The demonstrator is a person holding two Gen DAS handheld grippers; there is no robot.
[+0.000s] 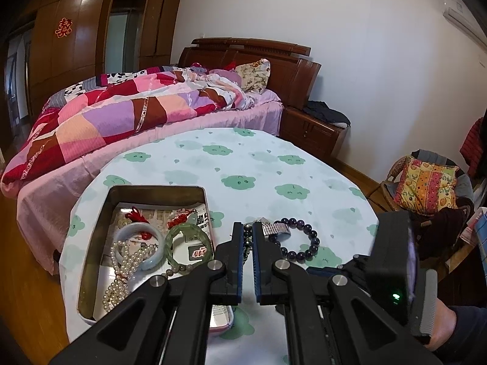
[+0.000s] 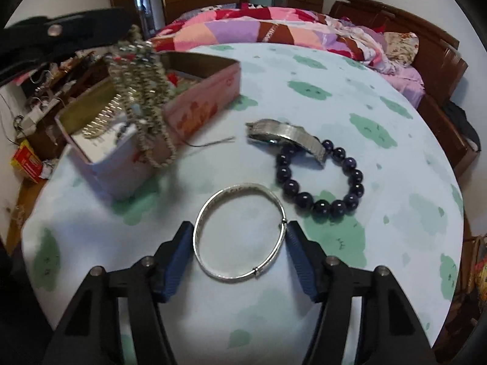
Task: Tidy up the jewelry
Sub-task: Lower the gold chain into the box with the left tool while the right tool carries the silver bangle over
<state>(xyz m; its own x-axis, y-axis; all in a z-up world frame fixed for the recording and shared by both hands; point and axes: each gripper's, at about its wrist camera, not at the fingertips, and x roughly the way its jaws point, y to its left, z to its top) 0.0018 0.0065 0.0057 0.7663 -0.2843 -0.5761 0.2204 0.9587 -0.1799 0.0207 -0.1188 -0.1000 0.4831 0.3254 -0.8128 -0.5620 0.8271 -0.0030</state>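
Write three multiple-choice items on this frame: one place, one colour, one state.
1. Where is the silver bangle?
A. in the tin
B. on the table
C. on the bed
2. What colour is the bead bracelet under the watch?
A. red
B. white
C. dark purple
3. What state is the left gripper in?
A. shut on a bead strand
B. open and empty
C. out of view

B: the silver bangle lies on the table between the open right gripper fingers.
C: the bead bracelet is dark purple, partly under the watch.
A: the left gripper pinches the bead strand, which dangles over the tin.
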